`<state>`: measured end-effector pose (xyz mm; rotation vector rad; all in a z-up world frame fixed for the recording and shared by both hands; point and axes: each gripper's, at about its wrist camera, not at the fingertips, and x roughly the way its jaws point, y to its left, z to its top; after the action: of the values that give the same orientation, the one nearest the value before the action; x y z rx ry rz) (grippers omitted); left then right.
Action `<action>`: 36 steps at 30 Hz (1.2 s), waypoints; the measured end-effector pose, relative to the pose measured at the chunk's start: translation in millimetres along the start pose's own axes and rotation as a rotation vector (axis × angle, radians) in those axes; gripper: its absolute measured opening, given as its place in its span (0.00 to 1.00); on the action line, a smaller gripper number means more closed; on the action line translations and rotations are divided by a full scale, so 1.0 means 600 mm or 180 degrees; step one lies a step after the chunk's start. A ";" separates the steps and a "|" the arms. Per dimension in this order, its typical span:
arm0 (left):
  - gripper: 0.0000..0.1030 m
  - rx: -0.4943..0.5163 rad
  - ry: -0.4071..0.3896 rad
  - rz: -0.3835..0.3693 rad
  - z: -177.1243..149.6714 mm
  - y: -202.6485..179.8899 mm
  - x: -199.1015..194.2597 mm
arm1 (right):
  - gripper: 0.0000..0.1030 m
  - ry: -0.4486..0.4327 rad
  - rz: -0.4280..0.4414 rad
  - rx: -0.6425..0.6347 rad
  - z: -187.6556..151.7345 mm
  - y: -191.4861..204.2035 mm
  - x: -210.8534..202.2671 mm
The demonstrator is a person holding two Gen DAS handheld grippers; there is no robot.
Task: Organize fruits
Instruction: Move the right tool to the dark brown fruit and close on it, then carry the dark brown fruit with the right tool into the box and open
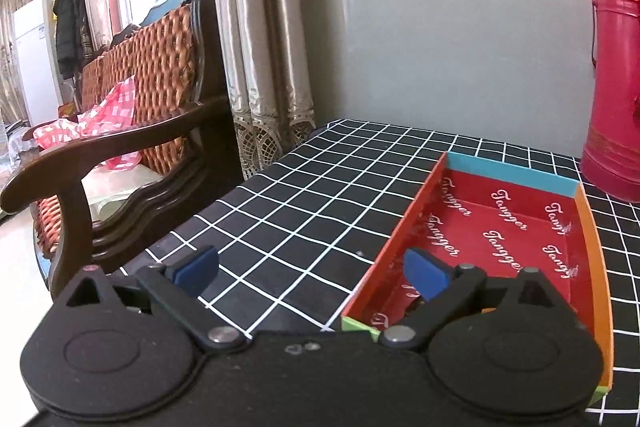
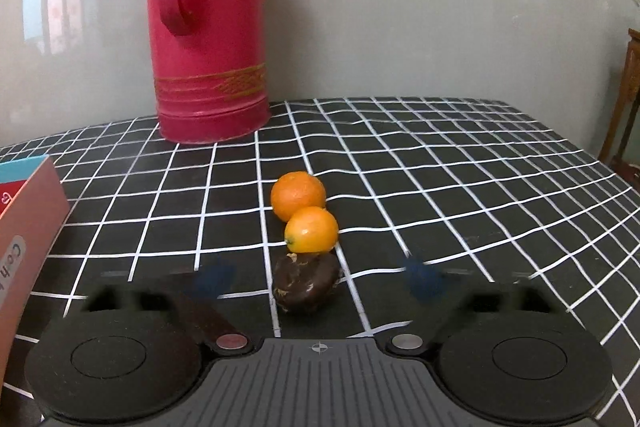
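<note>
Three fruits lie in a touching row on the black checked tablecloth [image 2: 460,187] in the right wrist view: an orange [image 2: 298,195] farthest, a smaller yellow-orange fruit [image 2: 312,230] in the middle, and a dark brown fruit [image 2: 306,283] nearest. My right gripper [image 2: 320,277] is open; its blurred blue pads [image 2: 214,277] stand on either side of the dark fruit with a gap on each side. My left gripper [image 1: 312,269] is open and empty, its right finger over the near left wall of a shallow red box [image 1: 516,219] with nothing in it. The box's corner [image 2: 28,219] shows at the left edge.
A tall red thermos [image 2: 208,27] stands at the back of the table against the grey wall, also right of the box [image 1: 616,87]. A wooden sofa with woven backrest [image 1: 120,147] and curtains [image 1: 260,47] lie beyond the table's left edge. A wooden stand [image 2: 628,99] is at far right.
</note>
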<state>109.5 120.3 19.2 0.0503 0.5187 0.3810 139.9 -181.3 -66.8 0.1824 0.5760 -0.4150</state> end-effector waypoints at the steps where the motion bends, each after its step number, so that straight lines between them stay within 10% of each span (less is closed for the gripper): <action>1: 0.91 -0.0010 -0.0001 0.0009 0.001 0.004 0.001 | 0.52 0.0063 0.0028 0.0020 -0.001 -0.002 0.005; 26: 0.92 -0.0194 0.0111 0.0034 0.009 0.026 0.010 | 0.37 -0.0099 0.0493 0.0033 -0.004 -0.017 -0.018; 36: 0.92 -0.0198 0.0183 0.0136 0.006 0.038 0.020 | 0.37 -0.0664 0.1510 -0.0298 0.003 0.067 -0.113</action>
<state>113.2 145.9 19.6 -0.0095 0.5629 0.4412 106.3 -123.3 -25.1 0.1770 0.3303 0.0540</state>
